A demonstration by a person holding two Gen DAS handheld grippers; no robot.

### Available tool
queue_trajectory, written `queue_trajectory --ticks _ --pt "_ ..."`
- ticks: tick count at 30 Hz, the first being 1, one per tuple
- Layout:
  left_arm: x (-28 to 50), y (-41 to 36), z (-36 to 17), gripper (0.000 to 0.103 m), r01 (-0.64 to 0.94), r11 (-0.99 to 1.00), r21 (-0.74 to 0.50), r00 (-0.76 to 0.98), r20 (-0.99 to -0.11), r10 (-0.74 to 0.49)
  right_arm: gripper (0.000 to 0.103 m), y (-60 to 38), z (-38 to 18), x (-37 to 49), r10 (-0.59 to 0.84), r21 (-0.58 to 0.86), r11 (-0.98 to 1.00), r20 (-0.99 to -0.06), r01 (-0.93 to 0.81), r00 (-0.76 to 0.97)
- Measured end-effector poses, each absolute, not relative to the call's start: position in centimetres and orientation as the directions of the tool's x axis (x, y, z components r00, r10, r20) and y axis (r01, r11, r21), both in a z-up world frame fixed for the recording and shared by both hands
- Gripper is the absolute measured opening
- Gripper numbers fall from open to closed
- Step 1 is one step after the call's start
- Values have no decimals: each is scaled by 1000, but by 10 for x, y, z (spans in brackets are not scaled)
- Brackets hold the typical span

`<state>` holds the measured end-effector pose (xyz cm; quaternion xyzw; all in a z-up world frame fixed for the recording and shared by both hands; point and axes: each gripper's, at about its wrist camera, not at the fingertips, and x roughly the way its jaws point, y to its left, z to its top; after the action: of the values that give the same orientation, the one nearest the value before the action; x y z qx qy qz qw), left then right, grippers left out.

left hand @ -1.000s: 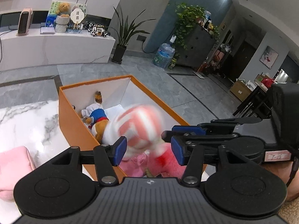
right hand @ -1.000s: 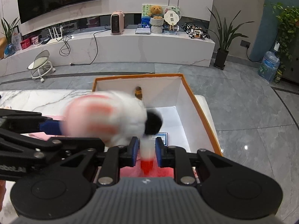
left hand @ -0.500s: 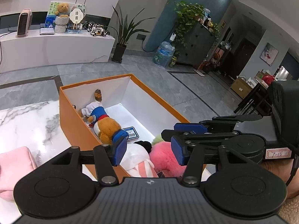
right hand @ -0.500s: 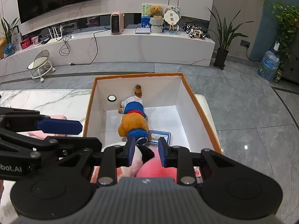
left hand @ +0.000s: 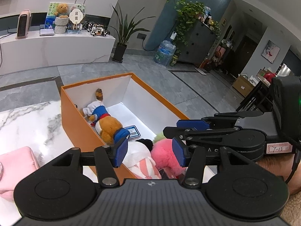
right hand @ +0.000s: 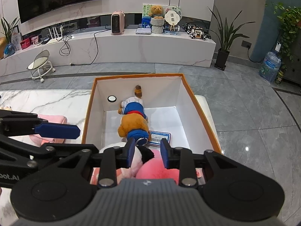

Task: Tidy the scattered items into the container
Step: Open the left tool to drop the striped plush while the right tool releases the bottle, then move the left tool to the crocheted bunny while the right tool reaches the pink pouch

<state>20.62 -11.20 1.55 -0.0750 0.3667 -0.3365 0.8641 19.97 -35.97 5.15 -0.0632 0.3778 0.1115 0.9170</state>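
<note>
Your right gripper (right hand: 147, 153) hangs over the near end of the orange box (right hand: 199, 105), jaws parted and holding nothing. Directly below its fingertips, inside the box, lie a white plush with pink stripes (right hand: 136, 161) and a pink fluffy toy (right hand: 158, 170), touching each other. Just ahead of the gripper a brown plush in a blue sailor top (right hand: 134, 118) lies lengthwise, a barcode card (right hand: 160, 137) beside it. Your left gripper (left hand: 149, 151), released as well, hovers over the same toys. To its left, outside the box, a pink pouch (left hand: 16, 165) rests on the marble tabletop (left hand: 28, 124).
</note>
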Motion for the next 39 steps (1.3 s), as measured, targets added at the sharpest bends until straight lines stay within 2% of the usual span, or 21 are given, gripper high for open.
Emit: queue_trajectory --ticks 13,17,21,34,39 --pt "202 -96 24 60 516 769 -377 526 -569 -632 34 -352 57 197 165 -33 965 -699 -261 696" --pt "199 -85 26 60 515 774 -367 535 -568 -625 39 -342 61 195 177 -36 961 -687 -276 705" --pt "195 -64 26 60 503 798 -332 560 -579 -593 40 -331 62 194 194 -36 954 -681 -297 706" --pt "195 34 26 60 373 857 -356 627 -584 -515 40 -271 63 197 245 -51 926 -675 -375 696" --pt "189 69 29 60 330 887 -322 674 -578 -460 41 -248 62 198 272 -54 910 -670 -410 691"
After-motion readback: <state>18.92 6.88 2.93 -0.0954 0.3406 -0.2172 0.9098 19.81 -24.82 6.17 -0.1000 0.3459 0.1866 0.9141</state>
